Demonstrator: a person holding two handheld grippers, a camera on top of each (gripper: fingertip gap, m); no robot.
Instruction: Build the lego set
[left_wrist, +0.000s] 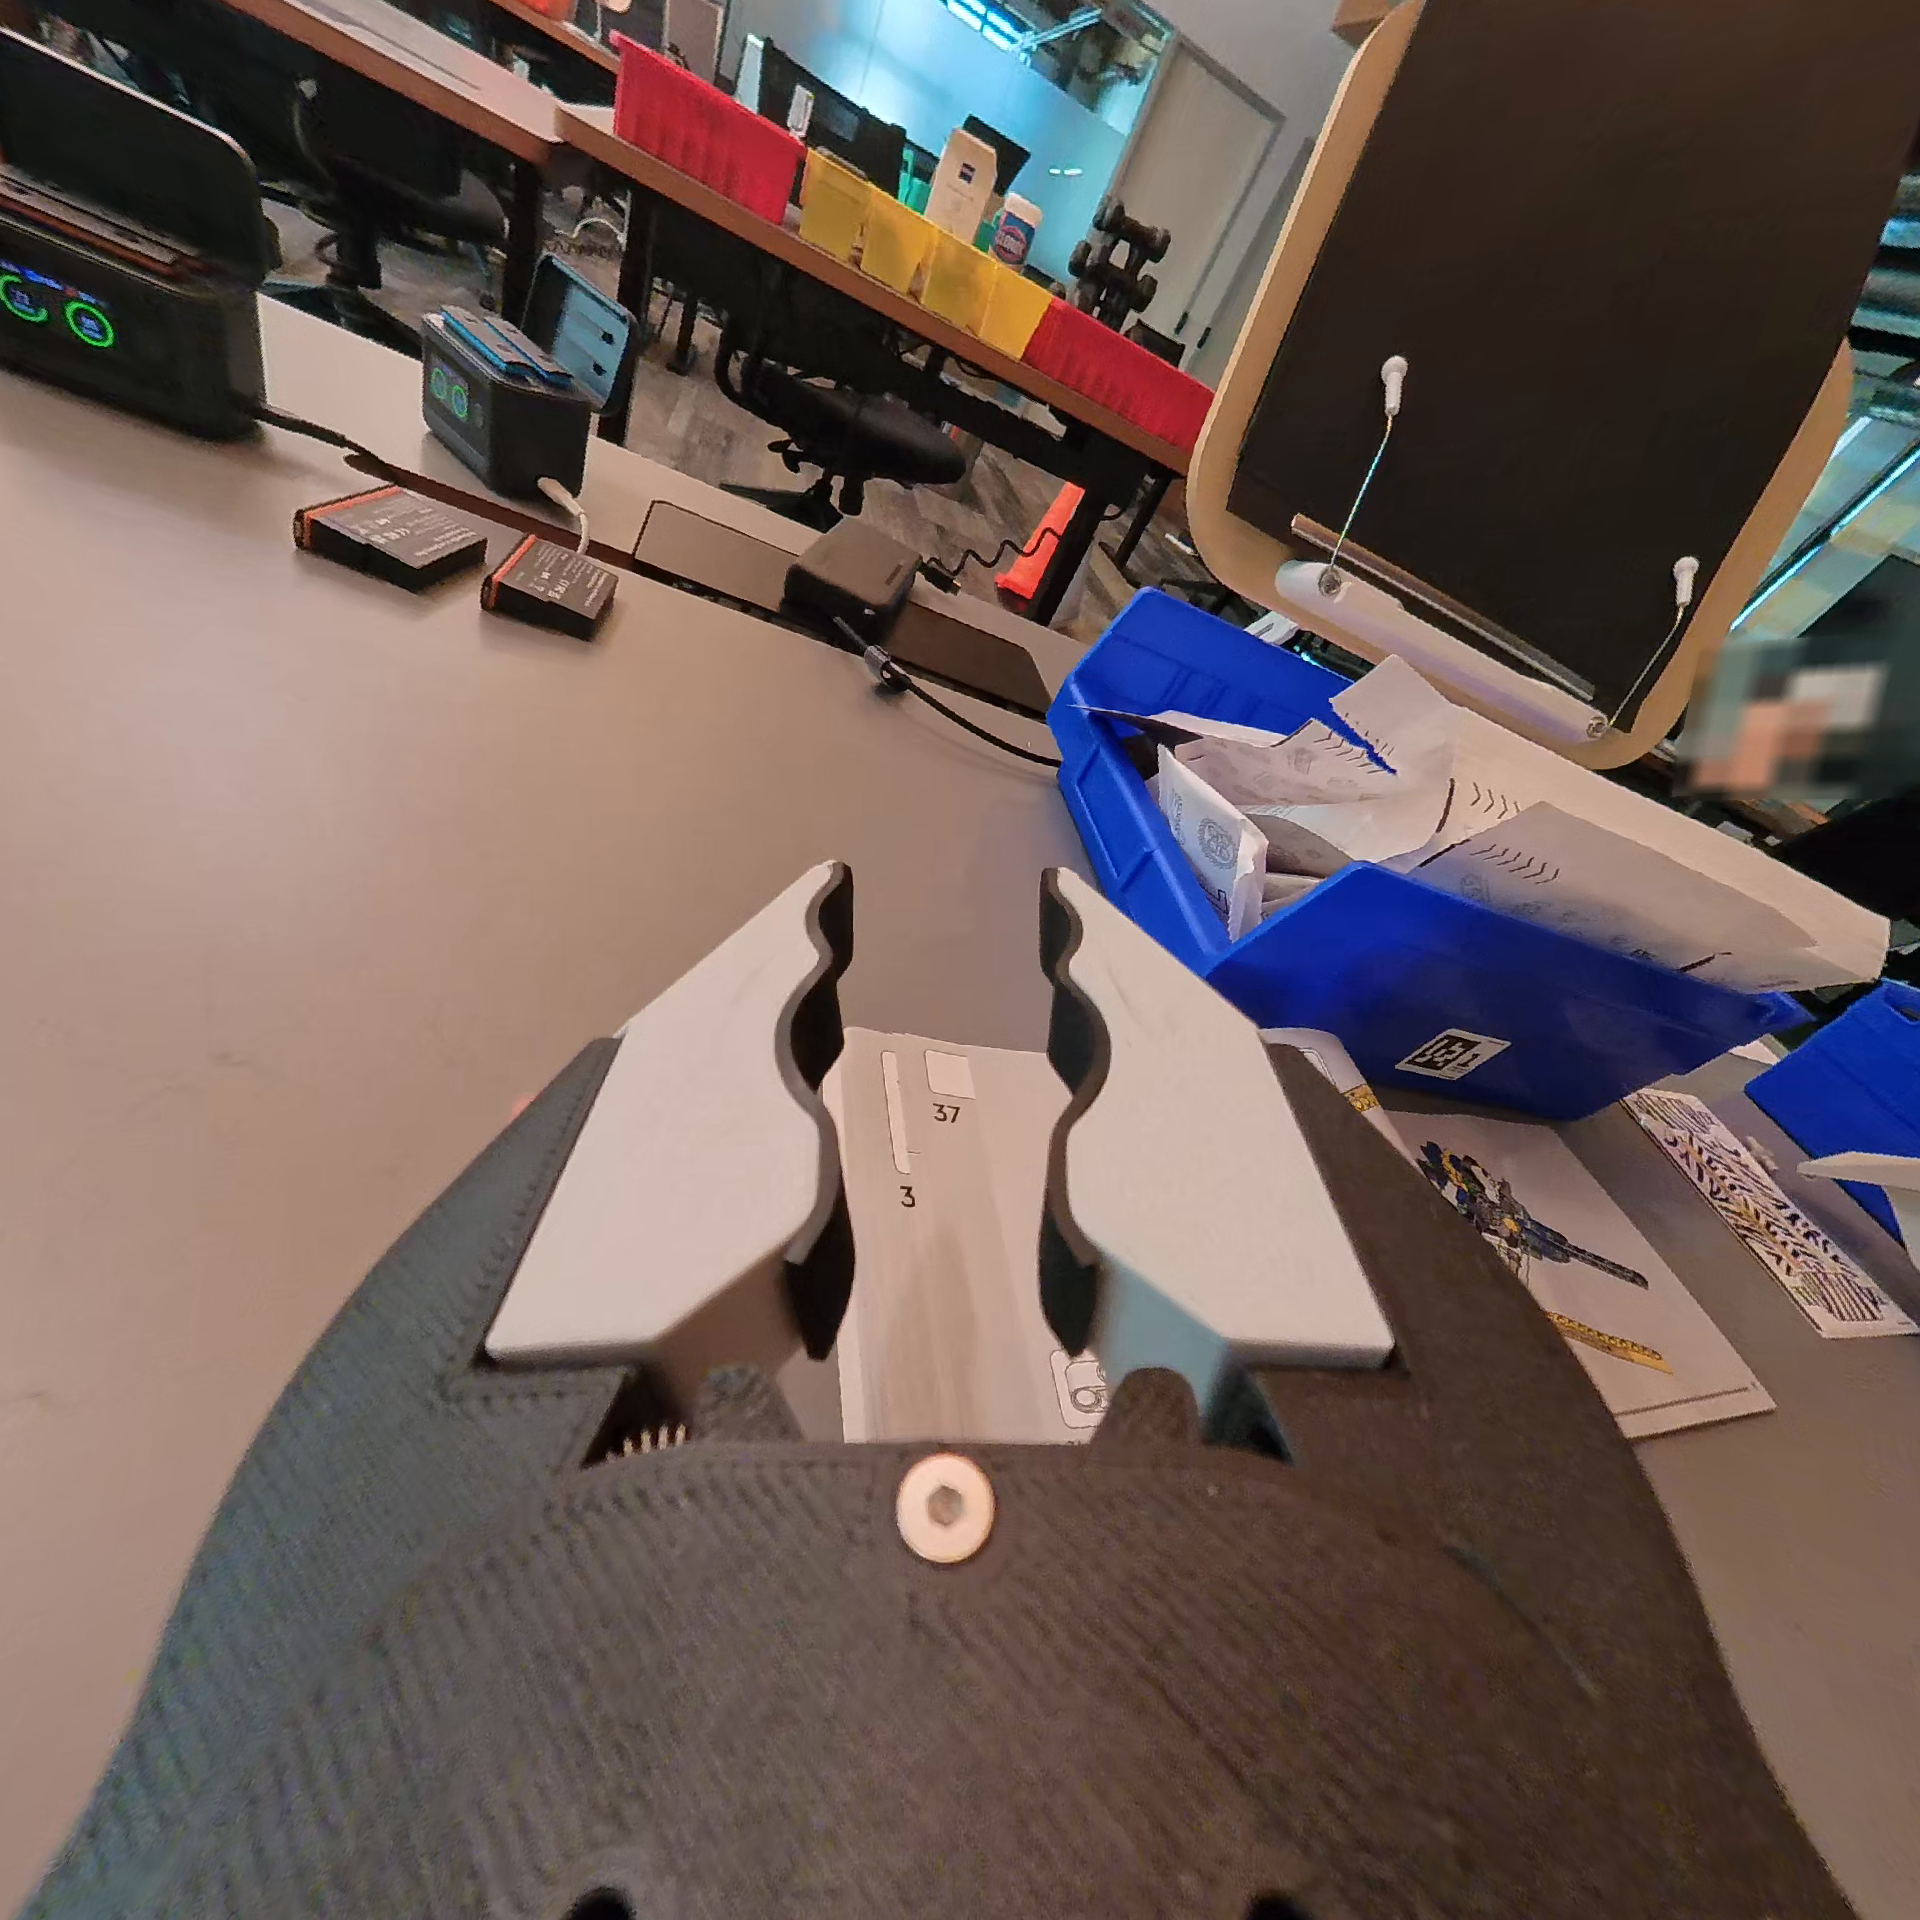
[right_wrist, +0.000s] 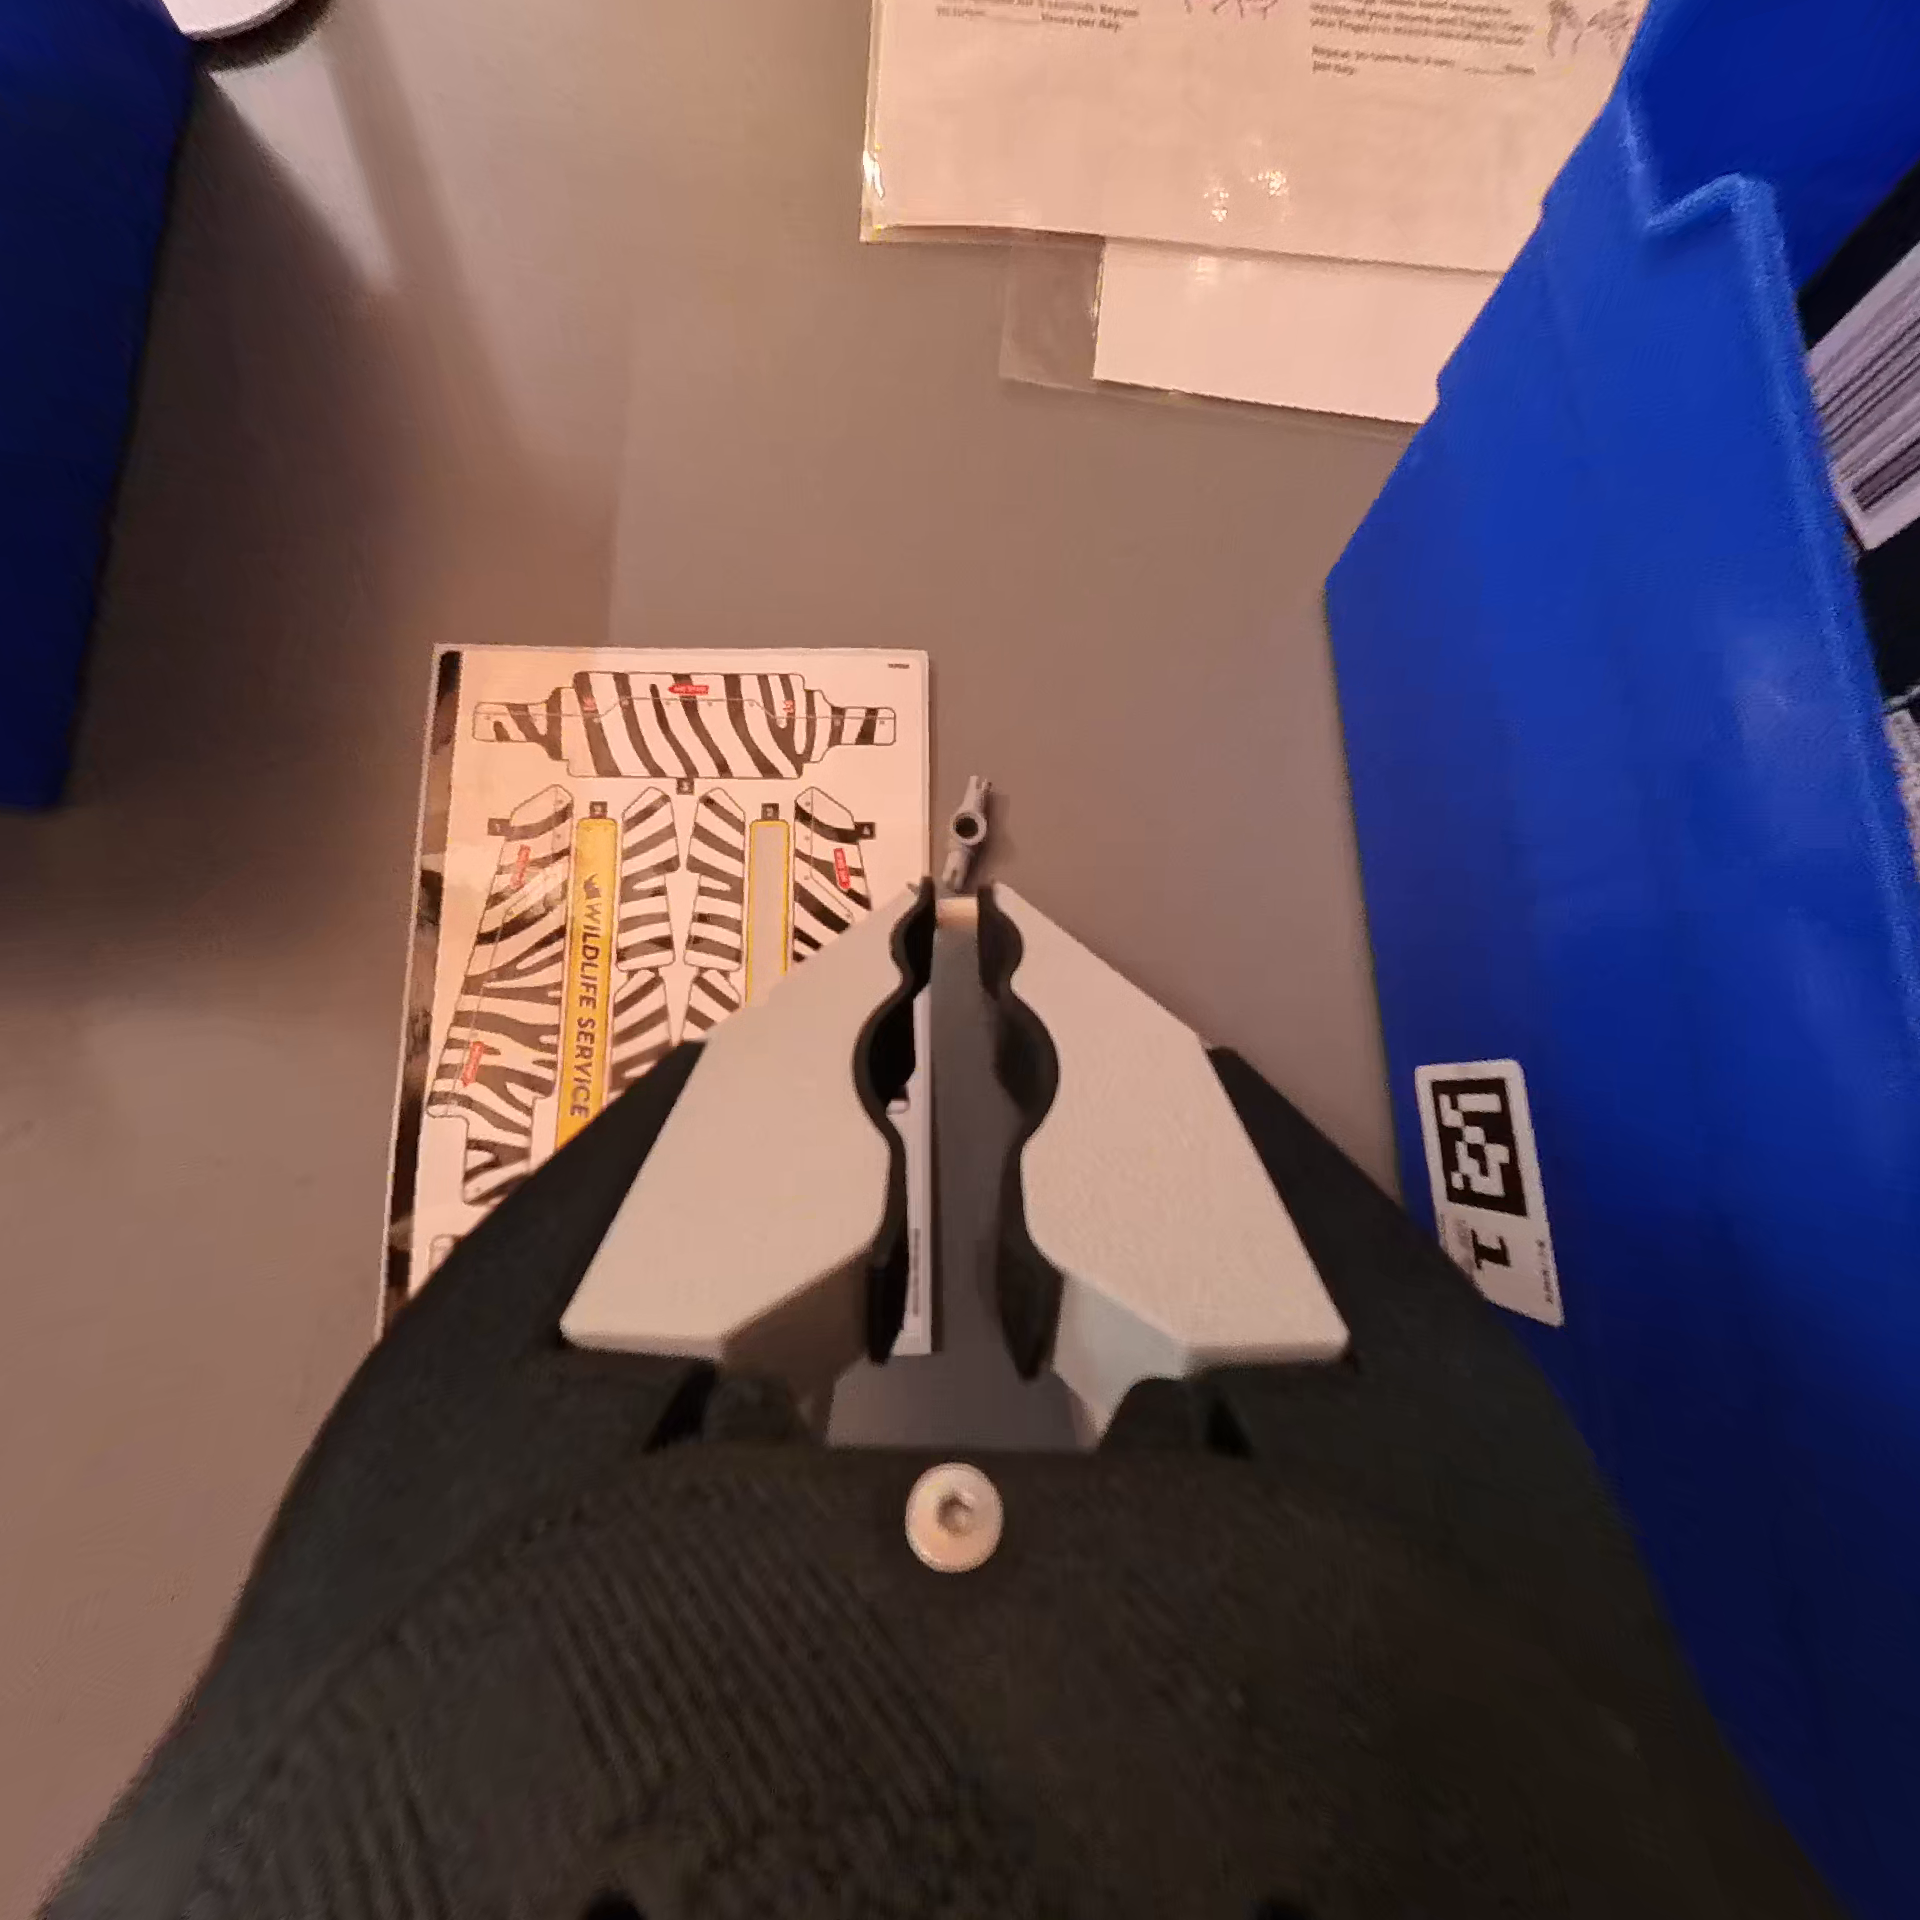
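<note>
My left gripper (left_wrist: 945, 883) is open and empty. It hovers low over a white printed page (left_wrist: 935, 1195) on the grey table (left_wrist: 416, 935). My right gripper (right_wrist: 956, 891) points down at the table, its jaws almost together, pinching the lower end of a small grey lego piece (right_wrist: 968, 826) at the fingertips. A zebra-striped sticker sheet (right_wrist: 675, 831) lies just left of it, and also shows in the left wrist view (left_wrist: 1766, 1216). An instruction booklet (left_wrist: 1538, 1247) with a picture of a model lies right of my left gripper.
A blue bin (left_wrist: 1455, 997) full of paper bags stands ahead to the right. In the right wrist view, blue bins stand close on the right (right_wrist: 1610, 831) and on the left (right_wrist: 73, 364), with papers (right_wrist: 1195, 125) ahead. Battery chargers (left_wrist: 499, 405), loose batteries (left_wrist: 390, 535) and a cable (left_wrist: 935, 707) lie farther back. My right fingertips sit around 60 centimetres from my left ones.
</note>
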